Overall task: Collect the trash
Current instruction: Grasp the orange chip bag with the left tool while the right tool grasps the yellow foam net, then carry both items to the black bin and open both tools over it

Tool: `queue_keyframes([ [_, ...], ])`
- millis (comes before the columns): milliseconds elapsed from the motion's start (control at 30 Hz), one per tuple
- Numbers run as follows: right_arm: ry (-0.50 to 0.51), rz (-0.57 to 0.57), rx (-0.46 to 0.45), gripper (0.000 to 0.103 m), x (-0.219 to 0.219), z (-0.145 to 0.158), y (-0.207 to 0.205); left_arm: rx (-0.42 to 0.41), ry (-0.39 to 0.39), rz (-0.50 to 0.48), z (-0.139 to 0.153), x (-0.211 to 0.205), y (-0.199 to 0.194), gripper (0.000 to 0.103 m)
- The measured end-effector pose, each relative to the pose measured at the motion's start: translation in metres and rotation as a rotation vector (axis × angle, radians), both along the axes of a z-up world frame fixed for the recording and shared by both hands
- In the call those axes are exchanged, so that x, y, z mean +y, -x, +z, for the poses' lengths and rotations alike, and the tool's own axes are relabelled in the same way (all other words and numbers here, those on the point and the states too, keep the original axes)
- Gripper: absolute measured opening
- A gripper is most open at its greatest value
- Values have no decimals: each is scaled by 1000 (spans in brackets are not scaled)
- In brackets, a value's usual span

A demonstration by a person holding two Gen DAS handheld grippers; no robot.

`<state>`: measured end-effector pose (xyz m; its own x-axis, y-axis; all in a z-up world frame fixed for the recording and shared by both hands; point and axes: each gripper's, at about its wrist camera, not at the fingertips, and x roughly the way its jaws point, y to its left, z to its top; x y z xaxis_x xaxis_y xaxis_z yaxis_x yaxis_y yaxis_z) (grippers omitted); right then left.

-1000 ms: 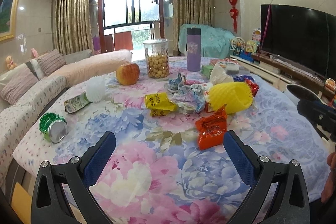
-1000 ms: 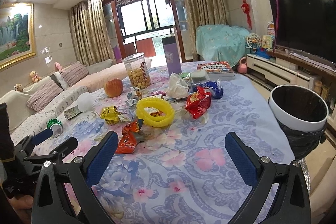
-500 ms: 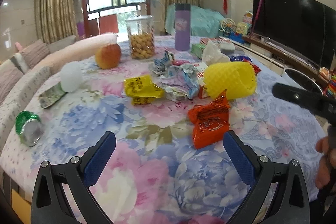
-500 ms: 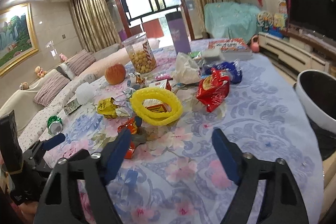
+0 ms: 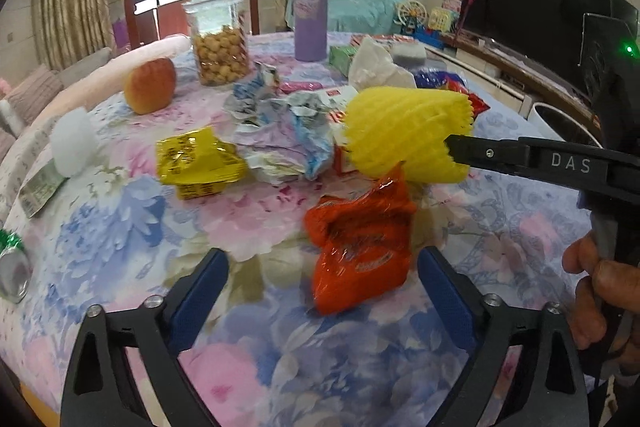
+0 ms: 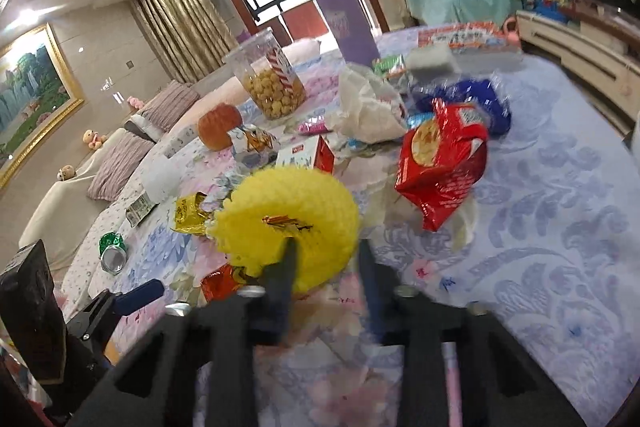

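Note:
A yellow foam fruit net (image 5: pixel 404 133) lies in the middle of the flowered table; it also shows in the right wrist view (image 6: pixel 286 215). My right gripper (image 6: pixel 326 259) has one finger inside the net's ring and one outside, narrowed on its near wall; its finger (image 5: pixel 500 155) reaches in from the right in the left wrist view. My left gripper (image 5: pixel 322 291) is open, low over the table, with an orange snack wrapper (image 5: pixel 360 247) between its fingers. A yellow wrapper (image 5: pixel 198 163), crumpled paper (image 5: pixel 288 131) and a red snack bag (image 6: pixel 444 159) lie around.
An apple (image 5: pixel 150 85), a jar of snacks (image 5: pixel 220 47), a purple flask (image 5: pixel 311 13) and a book (image 6: pixel 460 35) stand at the far side. A crushed can (image 5: pixel 12 267) and white foam net (image 5: pixel 74 141) lie at left. A white bin (image 5: pixel 560 117) stands right of the table.
My right gripper moved forward to the yellow net and narrowed on its wall. My left gripper moved forward and down towards the orange wrapper, still open.

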<state>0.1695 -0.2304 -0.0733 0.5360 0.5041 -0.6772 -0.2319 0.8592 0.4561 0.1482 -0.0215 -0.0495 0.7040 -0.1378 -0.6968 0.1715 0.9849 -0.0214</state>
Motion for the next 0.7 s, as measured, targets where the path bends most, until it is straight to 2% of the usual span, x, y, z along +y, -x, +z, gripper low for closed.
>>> queue_keyframes([
  [67,-20,0,11,10,-4,-4,-2,26,-6,-13,-5,-5,-9,70],
  [100,-31,-3,13,10,-8,-4,-1,41,-3,-19,-7,-7,-13,65],
  [167,-41,-7,11,9,-14,-3,1,76,25,-39,-13,-10,-20,39],
  [267,-47,-21,5,9,-26,-1,8,61,12,-38,-14,-13,-21,24],
  [467,-88,-88,5,8,-57,1,25,21,21,-69,-5,-20,-13,9],
  [700,-95,-180,-14,8,-100,8,52,-2,55,-140,7,-40,-3,5],
])
